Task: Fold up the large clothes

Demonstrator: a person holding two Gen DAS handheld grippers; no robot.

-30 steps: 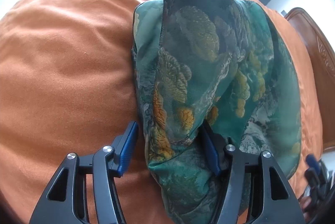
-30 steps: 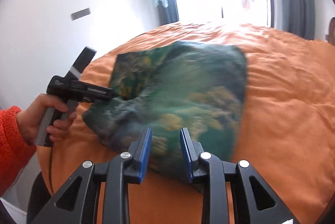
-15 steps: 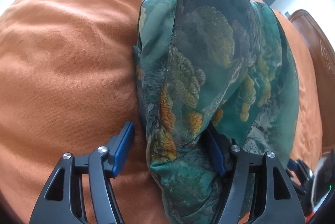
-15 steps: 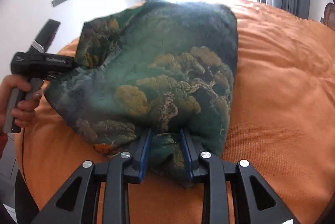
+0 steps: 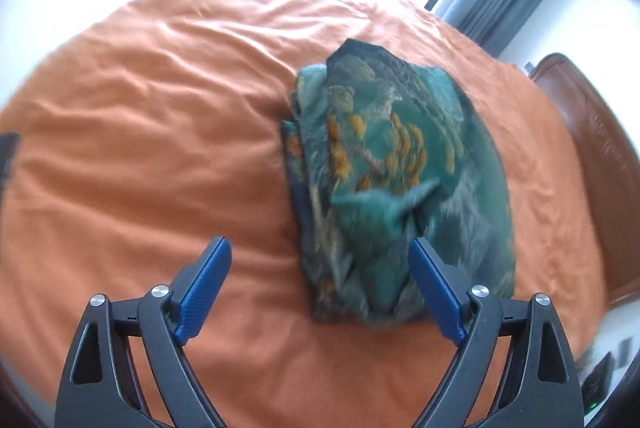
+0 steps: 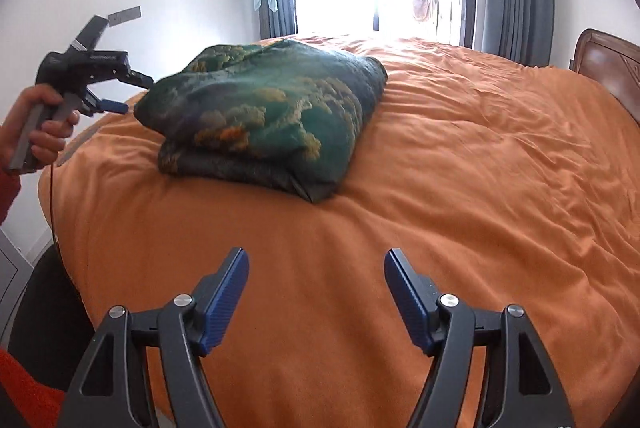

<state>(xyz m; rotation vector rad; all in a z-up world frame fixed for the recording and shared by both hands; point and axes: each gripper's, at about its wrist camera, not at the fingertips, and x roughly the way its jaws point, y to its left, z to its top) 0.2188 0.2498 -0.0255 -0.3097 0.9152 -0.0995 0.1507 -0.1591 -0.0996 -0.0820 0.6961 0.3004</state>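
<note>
Orange bed [image 6: 460, 188] bears folded green garment [image 6: 272, 124]; both grippers gape.

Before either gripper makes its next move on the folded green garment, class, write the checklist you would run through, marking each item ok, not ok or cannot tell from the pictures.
1. Left gripper open and free of cloth: ok; fingers spread, nothing pinched.
2. Right gripper open and clear: ok; it hangs over bare orange bedspread, apart from the bundle.
3. Green patterned garment resting on the bed in a compact bundle: ok.
4. Fold edges aligned: not ok; layers at the near corner look uneven.
5. Top surface smooth: cannot tell; the left wrist view is motion-blurred.
6. Garment well inside the bed edge: ok.
</note>
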